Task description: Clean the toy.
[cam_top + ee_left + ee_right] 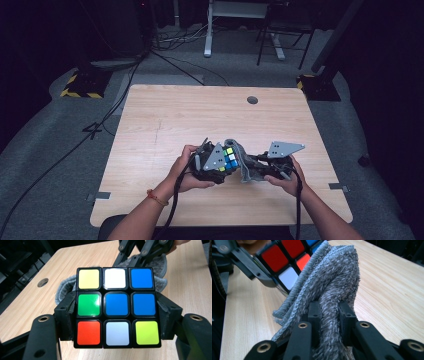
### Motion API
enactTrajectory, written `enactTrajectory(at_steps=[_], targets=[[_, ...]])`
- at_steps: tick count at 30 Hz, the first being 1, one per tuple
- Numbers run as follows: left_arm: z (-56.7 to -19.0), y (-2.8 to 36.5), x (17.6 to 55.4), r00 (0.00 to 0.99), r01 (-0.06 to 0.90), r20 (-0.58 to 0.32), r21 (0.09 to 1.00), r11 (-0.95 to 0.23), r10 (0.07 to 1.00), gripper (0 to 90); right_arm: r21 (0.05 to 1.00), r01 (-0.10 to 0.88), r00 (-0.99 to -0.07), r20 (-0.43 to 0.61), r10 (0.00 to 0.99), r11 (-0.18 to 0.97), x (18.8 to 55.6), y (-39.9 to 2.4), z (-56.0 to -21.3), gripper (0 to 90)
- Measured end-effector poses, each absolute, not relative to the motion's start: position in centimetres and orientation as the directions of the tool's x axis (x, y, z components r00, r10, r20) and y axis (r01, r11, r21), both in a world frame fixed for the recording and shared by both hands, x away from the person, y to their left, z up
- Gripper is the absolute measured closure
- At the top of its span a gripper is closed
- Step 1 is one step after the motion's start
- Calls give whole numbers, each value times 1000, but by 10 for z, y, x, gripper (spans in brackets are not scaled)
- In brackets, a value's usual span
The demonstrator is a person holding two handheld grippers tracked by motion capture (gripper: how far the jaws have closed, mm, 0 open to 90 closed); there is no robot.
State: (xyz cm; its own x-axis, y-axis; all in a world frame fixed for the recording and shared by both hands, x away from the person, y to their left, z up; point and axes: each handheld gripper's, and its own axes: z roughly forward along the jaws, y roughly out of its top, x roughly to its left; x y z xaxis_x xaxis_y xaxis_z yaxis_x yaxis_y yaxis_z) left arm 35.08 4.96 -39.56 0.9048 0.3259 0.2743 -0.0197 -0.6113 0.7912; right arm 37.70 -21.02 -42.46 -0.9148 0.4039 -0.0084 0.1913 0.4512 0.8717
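Note:
A colour cube (116, 307) with mixed stickers sits clamped between the black jaws of my left gripper (116, 315), which is shut on its two sides. In the high view the cube (229, 159) hangs just above the table (165, 115) at the near middle, beside the left gripper (212, 162). My right gripper (329, 315) is shut on a bunched grey cloth (334, 282). The cloth (244, 161) presses against the far side of the cube (284, 257), and the right gripper (260, 165) comes in from the right.
The wooden table has a round cable hole (252, 100) at the back right. Cables (100, 125) trail over the grey carpet at the left. A desk frame (210, 30) and a chair stand beyond the table.

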Motion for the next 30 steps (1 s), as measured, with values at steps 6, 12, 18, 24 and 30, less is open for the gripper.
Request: enactTrajectory(at_steps=[6, 12, 18, 24, 30], targets=[[-400, 47, 353, 920, -13, 252, 784, -620, 300, 330, 900, 182, -928, 25, 371, 396, 374, -212, -421, 766], [-405, 39, 351, 920, -16, 268, 755, -656, 286, 330, 909, 123, -931, -33, 363, 398, 361, -208, -410, 770], [-411, 28, 348, 911, -23, 301, 722, -692, 283, 329, 915, 87, -936, -60, 346, 394, 353, -202, -405, 770], [-419, 14, 348, 915, -23, 305, 695, -718, 265, 331, 908, 63, -938, -88, 335, 414, 348, -197, -402, 769], [-414, 22, 352, 919, -12, 282, 720, -693, 276, 334, 908, 74, -928, -88, 362, 411, 352, -203, -402, 768]])
